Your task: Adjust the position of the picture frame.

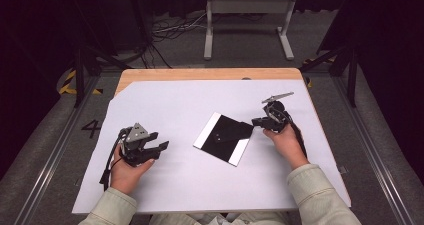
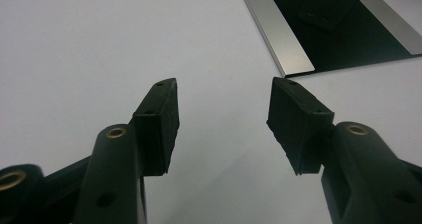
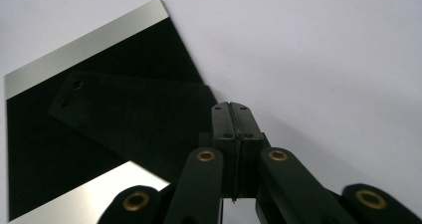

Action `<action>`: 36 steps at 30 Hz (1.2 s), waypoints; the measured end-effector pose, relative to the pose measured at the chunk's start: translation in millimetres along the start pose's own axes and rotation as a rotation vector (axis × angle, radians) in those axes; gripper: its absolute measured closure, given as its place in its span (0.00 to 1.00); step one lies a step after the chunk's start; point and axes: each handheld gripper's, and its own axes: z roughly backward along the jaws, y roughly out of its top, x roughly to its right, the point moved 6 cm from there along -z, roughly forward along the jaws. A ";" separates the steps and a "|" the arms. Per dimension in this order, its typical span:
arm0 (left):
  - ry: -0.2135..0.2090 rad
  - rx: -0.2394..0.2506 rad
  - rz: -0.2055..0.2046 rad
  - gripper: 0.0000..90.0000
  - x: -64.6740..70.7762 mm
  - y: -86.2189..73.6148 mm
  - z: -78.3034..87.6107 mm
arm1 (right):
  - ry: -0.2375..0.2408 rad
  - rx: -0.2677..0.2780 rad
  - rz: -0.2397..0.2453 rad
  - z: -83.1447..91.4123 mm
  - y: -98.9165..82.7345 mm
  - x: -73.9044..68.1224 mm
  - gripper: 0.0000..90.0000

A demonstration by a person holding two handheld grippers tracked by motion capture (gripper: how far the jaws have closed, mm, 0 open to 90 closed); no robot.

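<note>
White paper [image 1: 200, 185] covers the wooden table [image 1: 210, 74], and a black square plate [image 1: 223, 137] with two shiny silver edges lies flat near the middle with a smaller black flap [image 1: 234, 128] on top of it. The right gripper [image 1: 258, 121] sits at about 3 o'clock from the plate, its jaws pressed tight together on the edge of the black flap [image 3: 134, 117]. The left gripper [image 1: 159, 141] rests at about 9 o'clock, well apart from the plate [image 2: 348, 40], with its jaws spread wide and holding nothing.
</note>
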 end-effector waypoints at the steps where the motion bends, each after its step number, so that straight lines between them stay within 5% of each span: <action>1: 0.000 0.000 0.000 0.52 0.1 0.0 -0.1 | -0.001 0.002 -0.006 -1.5 0.1 2.1 1.00; 11: -0.007 -0.006 0.002 0.52 1.1 -0.8 -1.1 | -0.018 -0.026 -0.023 -20.7 -3.3 13.8 1.00; 24: -0.007 -0.009 0.000 0.52 0.6 -1.1 -1.5 | 0.012 -0.060 -0.046 -22.9 -7.5 14.4 1.00; 36: -0.007 -0.007 -0.003 0.52 1.6 -0.7 -1.8 | 0.050 -0.159 0.016 -11.1 -23.9 -10.8 1.00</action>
